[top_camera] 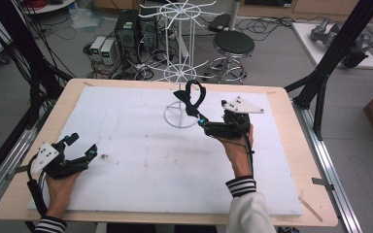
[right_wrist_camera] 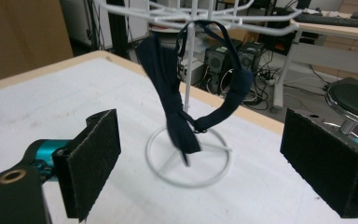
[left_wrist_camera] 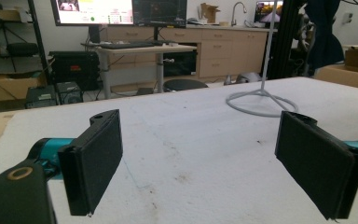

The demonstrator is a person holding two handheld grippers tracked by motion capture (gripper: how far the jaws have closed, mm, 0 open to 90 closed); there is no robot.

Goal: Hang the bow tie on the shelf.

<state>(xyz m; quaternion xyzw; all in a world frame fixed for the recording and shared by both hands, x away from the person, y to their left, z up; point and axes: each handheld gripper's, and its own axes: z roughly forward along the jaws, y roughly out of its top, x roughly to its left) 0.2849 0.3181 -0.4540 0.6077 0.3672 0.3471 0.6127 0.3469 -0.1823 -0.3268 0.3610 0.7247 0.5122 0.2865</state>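
A dark blue bow tie (right_wrist_camera: 177,93) hangs by its strap from a wire arm of the white wire rack (right_wrist_camera: 189,154), which stands on the far middle of the white tabletop (top_camera: 141,160). The bow part dangles down beside the rack's thin upright pole, its lower end just above the ring-shaped base, while the strap loops out to the right and back up to the arms.

The right gripper (top_camera: 203,124) is held by a hand (top_camera: 238,150) just right of the rack's base in the high view, pointing left at the hanging tie. Its jaws are spread wide, nothing is pinched between them, and the pads do not touch the cloth. In the right gripper view the tie hangs farther off, in line with the gap between the two black pads and apart from both.

The left gripper (top_camera: 83,145) rests low at the near left of the tabletop, well apart from the rack and the tie. Its jaws are spread wide too, with only the bare white surface between them. In the left gripper view the rack's ring base (left_wrist_camera: 261,103) lies far off to the right.
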